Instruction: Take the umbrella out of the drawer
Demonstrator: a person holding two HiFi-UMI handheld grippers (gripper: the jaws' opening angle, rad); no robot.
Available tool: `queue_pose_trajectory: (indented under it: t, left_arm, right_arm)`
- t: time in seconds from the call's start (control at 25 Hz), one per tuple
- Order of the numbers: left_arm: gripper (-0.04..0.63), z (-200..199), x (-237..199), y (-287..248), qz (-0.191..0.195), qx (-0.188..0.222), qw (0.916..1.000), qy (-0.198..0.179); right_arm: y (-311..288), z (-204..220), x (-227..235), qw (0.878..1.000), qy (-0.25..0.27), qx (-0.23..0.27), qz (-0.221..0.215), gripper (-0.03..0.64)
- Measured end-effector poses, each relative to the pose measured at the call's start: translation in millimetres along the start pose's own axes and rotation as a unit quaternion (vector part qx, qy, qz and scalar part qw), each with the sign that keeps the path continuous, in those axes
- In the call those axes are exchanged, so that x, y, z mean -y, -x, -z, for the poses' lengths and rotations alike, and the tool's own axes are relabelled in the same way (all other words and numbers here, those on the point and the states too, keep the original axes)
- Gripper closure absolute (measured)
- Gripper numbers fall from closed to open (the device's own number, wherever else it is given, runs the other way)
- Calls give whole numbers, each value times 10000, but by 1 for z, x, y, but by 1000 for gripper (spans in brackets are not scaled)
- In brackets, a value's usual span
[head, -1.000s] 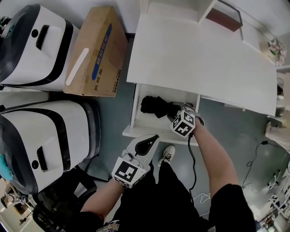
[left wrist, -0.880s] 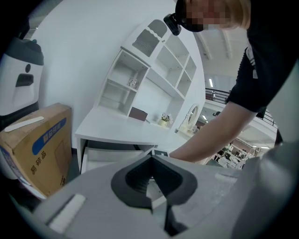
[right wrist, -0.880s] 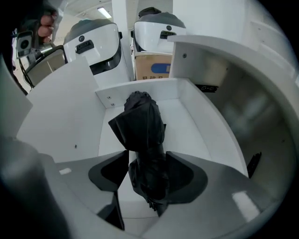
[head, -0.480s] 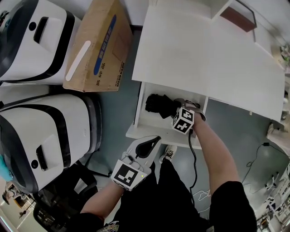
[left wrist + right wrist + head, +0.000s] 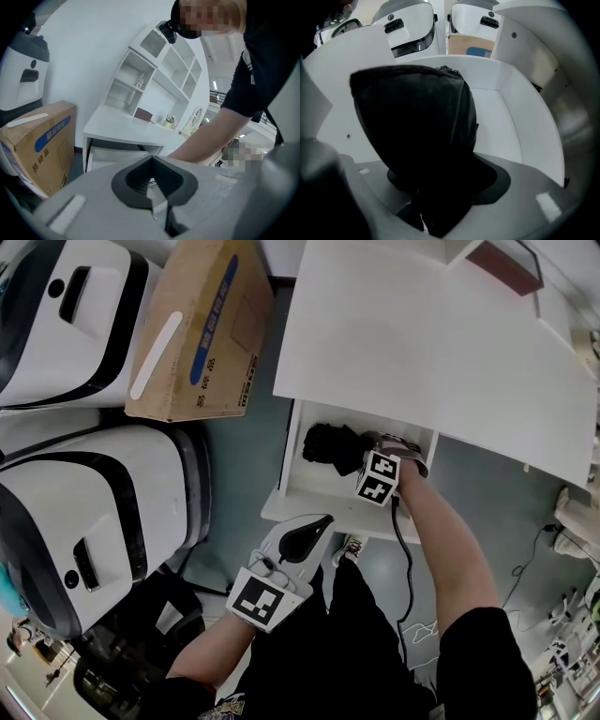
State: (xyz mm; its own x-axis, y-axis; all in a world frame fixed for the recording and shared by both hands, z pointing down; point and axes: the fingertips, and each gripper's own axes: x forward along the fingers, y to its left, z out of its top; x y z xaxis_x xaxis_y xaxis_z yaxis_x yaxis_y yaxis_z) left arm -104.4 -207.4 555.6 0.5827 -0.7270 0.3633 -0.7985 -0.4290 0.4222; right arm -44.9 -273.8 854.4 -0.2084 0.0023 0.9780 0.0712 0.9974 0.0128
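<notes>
A folded black umbrella (image 5: 330, 445) lies in the open white drawer (image 5: 292, 506) under the white desk (image 5: 422, 343). My right gripper (image 5: 362, 459) reaches into the drawer from the right and is shut on the umbrella's near end. In the right gripper view the black umbrella (image 5: 419, 126) fills the space between the jaws, with the right gripper (image 5: 427, 208) and the drawer wall (image 5: 520, 126) around it. My left gripper (image 5: 312, 526) hangs below the drawer front, shut and holding nothing. In its own view the left gripper (image 5: 153, 190) points at the desk and drawer (image 5: 112, 157).
A cardboard box (image 5: 197, 334) lies left of the desk. Two large white and black machines (image 5: 94, 512) (image 5: 66, 324) fill the left side. A black cable (image 5: 405, 559) runs down from the right gripper. The person's shoe (image 5: 352, 545) is below the drawer.
My right gripper has slid a little further along the umbrella inside the drawer. The left gripper has hardly moved.
</notes>
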Motion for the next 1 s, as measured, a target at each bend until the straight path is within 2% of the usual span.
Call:
queue_pose_trajectory:
  t: [0.24,0.56,0.84,1.0]
  left_arm:
    - [595,-2,-4,3,-38,33,10000,41]
    - [595,-9,-5,11,-84,149,9997,146]
    - [595,-12,-5,19,-188,133,9995,222]
    - [595,-24,4,20,-217,249,9994,112]
  right_arm:
    - [1,-2,1,9998,-33,-24,-190,322]
    - [6,-4,0,9995,-229,133,-170,337]
    - [43,-19,2,9949,-663,753,-128,339]
    - [78,-27,1,9902,-699,1205,38,339]
